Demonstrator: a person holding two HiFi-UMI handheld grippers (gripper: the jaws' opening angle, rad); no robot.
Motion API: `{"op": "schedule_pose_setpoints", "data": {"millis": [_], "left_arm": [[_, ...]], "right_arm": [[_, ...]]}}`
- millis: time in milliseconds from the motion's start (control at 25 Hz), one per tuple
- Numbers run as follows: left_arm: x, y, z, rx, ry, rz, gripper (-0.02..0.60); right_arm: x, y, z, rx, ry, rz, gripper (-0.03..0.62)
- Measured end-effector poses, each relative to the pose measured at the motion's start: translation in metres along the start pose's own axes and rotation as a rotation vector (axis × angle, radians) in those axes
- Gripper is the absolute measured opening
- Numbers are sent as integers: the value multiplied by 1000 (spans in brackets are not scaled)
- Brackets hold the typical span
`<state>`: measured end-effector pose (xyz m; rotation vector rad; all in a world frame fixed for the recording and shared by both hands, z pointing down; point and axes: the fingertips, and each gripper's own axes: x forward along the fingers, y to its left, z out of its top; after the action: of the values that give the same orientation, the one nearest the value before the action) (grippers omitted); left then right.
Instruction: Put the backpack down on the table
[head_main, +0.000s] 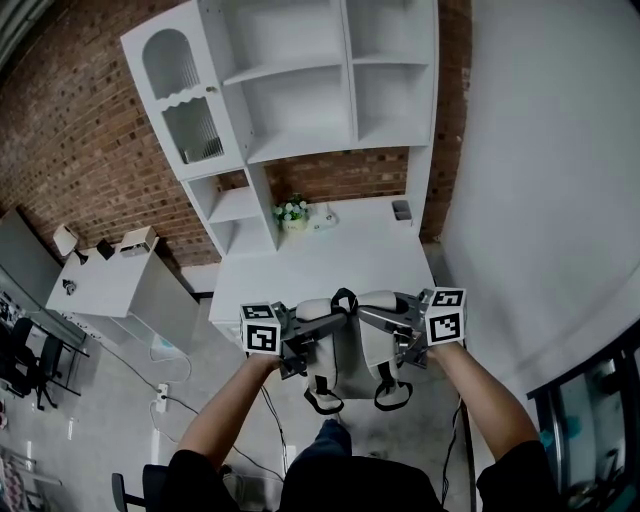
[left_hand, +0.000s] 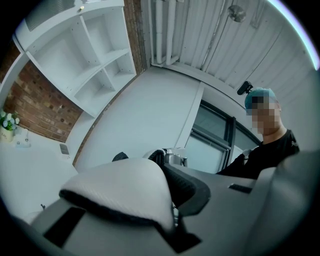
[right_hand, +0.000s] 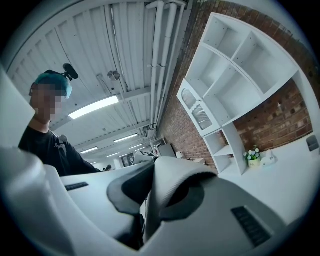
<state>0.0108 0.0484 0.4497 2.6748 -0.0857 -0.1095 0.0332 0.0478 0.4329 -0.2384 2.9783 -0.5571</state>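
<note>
you held the backpack (head_main: 338, 355) up between both grippers, right at the near edge of the white table (head_main: 300, 270). its grey-white body hung in front of that edge, and whether it touched the edge could not be told from the head view.

the left gripper (head_main: 305, 345) had its 2 jaws pinched on a shoulder strap (left_hand: 120, 192). this was a white padded band with a dark rim, and it filled the gap between the jaws in the left gripper view. the right gripper (head_main: 388, 325) was clamped the same way on the other shoulder strap (right_hand: 172, 182), which curved up out of its jaws, white outside and dark inside. both grippers pointed toward each other with the pack between them, and your forearms reached in from below on either side.

a black carry handle (head_main: 345, 298) stood up at the top of the pack between the 2 straps. 2 black-ended strap loops (head_main: 322, 398) dangled under it over the floor.

the tabletop ahead of the pack was bare. at the back of it, a small pot of white flowers (head_main: 292, 212) stood on the left and a small grey box (head_main: 401, 209) on the right. a white shelf unit (head_main: 300, 90) rose behind the table against the brick wall (head_main: 80, 150). a low white cabinet (head_main: 110, 285) stood well apart to the left.
</note>
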Motion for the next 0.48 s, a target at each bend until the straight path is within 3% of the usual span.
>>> {"op": "schedule_pose_setpoints", "data": {"millis": [480], "left_arm": [[-2,54,70,3,-16,-16,60]], "right_arm": [[26,-57,60,-37,-4,-11,51]]}}
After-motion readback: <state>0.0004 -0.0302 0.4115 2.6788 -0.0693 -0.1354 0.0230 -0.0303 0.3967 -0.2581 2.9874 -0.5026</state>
